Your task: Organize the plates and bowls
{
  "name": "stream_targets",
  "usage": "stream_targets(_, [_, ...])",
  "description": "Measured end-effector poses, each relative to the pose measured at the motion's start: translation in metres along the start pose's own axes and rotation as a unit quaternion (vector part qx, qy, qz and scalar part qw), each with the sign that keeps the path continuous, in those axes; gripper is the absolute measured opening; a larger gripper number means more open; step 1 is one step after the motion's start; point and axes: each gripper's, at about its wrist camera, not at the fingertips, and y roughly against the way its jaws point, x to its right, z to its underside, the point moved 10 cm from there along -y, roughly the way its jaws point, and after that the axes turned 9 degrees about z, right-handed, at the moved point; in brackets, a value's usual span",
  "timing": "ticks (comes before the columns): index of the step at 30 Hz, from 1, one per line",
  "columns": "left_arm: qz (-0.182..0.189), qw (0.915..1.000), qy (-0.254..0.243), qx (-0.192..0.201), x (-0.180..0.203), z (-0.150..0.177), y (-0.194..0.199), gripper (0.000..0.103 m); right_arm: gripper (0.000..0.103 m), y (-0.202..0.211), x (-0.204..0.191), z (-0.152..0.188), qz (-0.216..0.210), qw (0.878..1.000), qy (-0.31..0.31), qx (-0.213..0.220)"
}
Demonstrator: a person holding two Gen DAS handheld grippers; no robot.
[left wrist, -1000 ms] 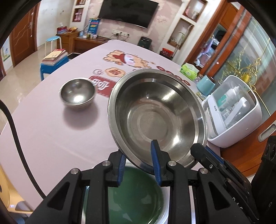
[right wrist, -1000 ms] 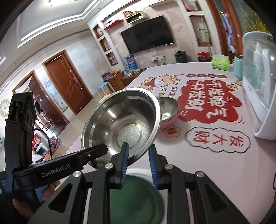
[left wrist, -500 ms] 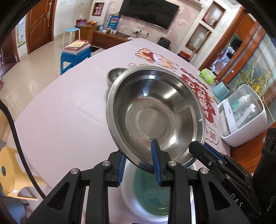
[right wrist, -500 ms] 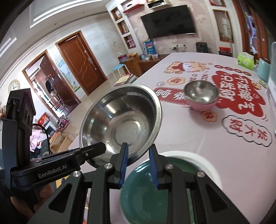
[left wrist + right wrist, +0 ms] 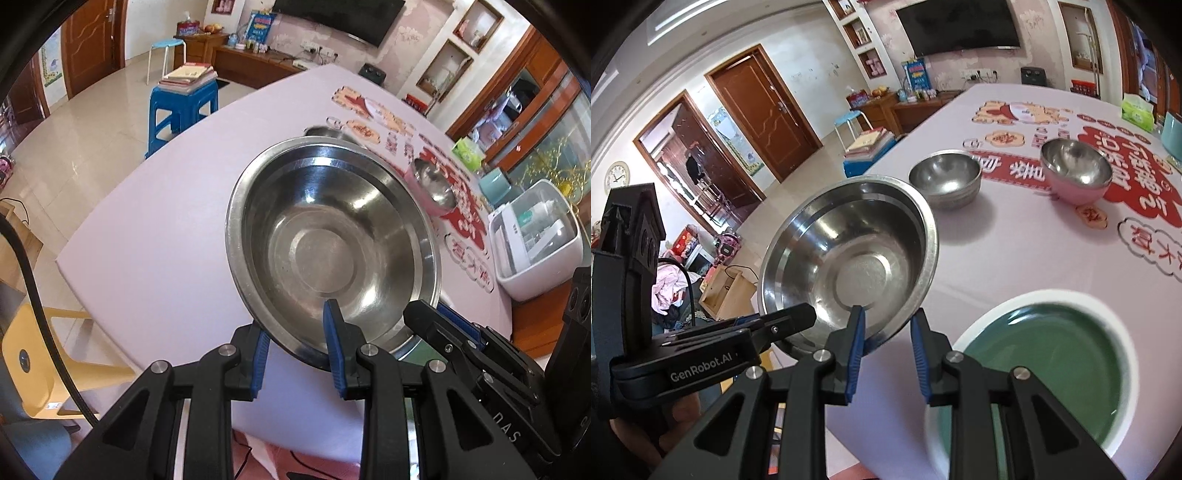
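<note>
Both grippers are shut on the near rim of a large steel bowl (image 5: 332,243), held tilted in the air over the table's near left corner. My left gripper (image 5: 295,339) clamps the rim, and my right gripper (image 5: 886,332) clamps it beside it; the bowl shows in the right wrist view (image 5: 849,266) too. A green plate with a white rim (image 5: 1045,373) lies on the table to the right. A small steel bowl (image 5: 945,177) and a pink-sided steel bowl (image 5: 1075,173) stand farther back.
The pink tablecloth (image 5: 155,236) ends close at the left and near edges. A white lidded box (image 5: 535,236) stands at the right edge. A yellow chair (image 5: 33,350) and a blue stool with books (image 5: 181,103) stand on the floor to the left.
Both grippers have carried the large bowl leftward, off the green plate and toward the table's near left corner. The plate now lies uncovered to the right.
</note>
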Motion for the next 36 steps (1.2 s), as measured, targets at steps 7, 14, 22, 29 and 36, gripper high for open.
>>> stream_targets(7, [0.002,0.9984,-0.019,-0.053,-0.034,0.007,-0.013,0.027,0.025,-0.022,-0.015,0.02,0.025,0.999,-0.035,-0.029])
stream_targets(14, [0.009,0.9934,-0.054,-0.101,-0.05,0.011,-0.034,0.027,0.025,-0.039,-0.016,0.035,0.062,0.994,-0.072,-0.046])
stream_targets(22, [0.021,0.9856,-0.085,-0.144,-0.053,0.02,-0.056,0.027,0.025,-0.047,-0.009,0.059,0.091,0.987,-0.117,-0.061])
stream_targets(29, [0.022,0.9793,-0.112,-0.167,-0.047,0.031,-0.07,0.027,0.025,-0.048,-0.002,0.072,0.11,0.982,-0.137,-0.066])
stream_targets(36, [-0.005,0.9761,-0.133,-0.171,-0.05,0.027,-0.073,0.031,0.026,-0.043,0.0,0.066,0.129,0.981,-0.132,-0.057])
